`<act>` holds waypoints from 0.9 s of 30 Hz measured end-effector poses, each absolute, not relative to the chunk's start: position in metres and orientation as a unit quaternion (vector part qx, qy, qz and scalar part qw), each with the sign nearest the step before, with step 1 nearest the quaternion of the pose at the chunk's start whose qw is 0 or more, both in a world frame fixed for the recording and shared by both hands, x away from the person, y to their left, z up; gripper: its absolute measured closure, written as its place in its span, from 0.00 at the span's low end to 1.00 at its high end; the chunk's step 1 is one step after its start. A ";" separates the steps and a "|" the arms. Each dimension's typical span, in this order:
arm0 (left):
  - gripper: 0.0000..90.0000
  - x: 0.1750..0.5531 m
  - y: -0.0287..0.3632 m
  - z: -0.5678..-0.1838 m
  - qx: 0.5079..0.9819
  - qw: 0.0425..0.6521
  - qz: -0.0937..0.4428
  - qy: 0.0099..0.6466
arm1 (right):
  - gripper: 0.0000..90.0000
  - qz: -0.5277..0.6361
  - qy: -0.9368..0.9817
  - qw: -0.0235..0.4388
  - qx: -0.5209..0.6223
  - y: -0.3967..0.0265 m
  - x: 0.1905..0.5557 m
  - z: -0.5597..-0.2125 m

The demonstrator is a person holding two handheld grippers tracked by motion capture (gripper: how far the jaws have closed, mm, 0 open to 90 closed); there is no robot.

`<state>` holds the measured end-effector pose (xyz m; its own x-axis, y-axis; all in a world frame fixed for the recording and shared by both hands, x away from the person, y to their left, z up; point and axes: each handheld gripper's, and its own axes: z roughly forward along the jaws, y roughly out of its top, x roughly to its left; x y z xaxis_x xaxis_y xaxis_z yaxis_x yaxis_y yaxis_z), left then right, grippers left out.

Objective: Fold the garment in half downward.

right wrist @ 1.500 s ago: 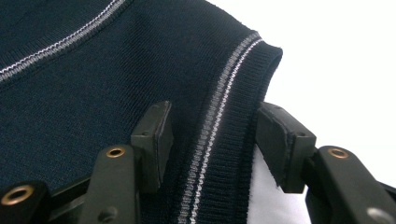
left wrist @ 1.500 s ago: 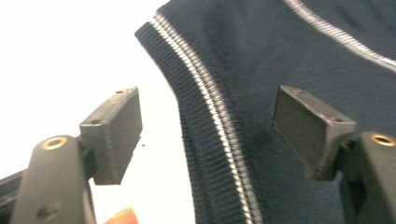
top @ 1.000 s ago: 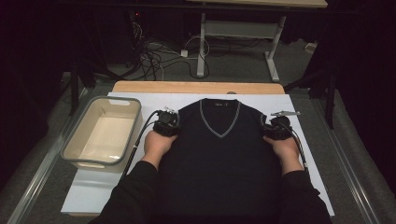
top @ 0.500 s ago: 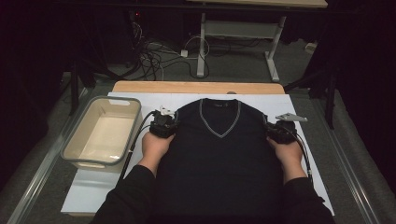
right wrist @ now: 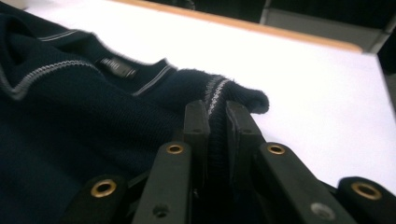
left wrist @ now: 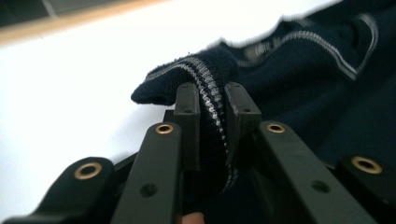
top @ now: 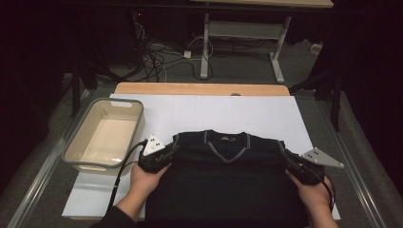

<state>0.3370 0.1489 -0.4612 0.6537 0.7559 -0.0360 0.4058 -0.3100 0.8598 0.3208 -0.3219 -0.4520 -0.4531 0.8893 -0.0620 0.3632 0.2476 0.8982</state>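
Observation:
A dark navy knit vest (top: 223, 180) with a grey-edged V-neck lies on the white sheet (top: 228, 111), its upper part folded toward the person. My left gripper (top: 166, 153) pinches the vest's left shoulder edge; in the left gripper view its pads (left wrist: 187, 109) press the grey-striped armhole trim (left wrist: 210, 93) between them. At the vest's right shoulder my right gripper (top: 287, 159) does the same. The right gripper view has the striped trim (right wrist: 215, 95) squeezed between both pads (right wrist: 196, 119). A hand holds each gripper from below.
A beige tub (top: 105, 134) with a grey rim stands at the left on the sheet, close to the left gripper. The wooden table edge (top: 199, 89) runs along the back. Cables and a desk frame lie on the floor beyond.
Both grippers have pulled back toward the person, drawing the vest's shoulders with them. The top of the vest now lies folded over its lower part.

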 end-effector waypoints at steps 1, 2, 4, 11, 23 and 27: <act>0.84 0.332 0.149 -0.465 0.792 0.450 0.192 0.366 | 0.90 0.436 0.734 0.294 0.430 -0.323 0.314 -0.455; 0.83 0.327 0.150 -0.469 0.794 0.447 0.189 0.367 | 0.89 0.433 0.735 0.291 0.434 -0.324 0.309 -0.458; 0.83 0.321 0.151 -0.475 0.794 0.447 0.180 0.370 | 0.89 0.436 0.731 0.285 0.440 -0.325 0.299 -0.464; 0.57 0.317 0.158 -0.473 0.783 0.467 0.157 0.380 | 0.67 0.433 0.728 0.282 0.450 -0.322 0.294 -0.470; 0.51 0.345 0.153 -0.446 0.761 0.480 0.163 0.405 | 0.59 0.425 0.733 0.277 0.454 -0.321 0.295 -0.471; 0.63 0.370 0.149 -0.449 0.761 0.458 0.145 0.436 | 0.58 0.432 0.727 0.273 0.458 -0.324 0.295 -0.471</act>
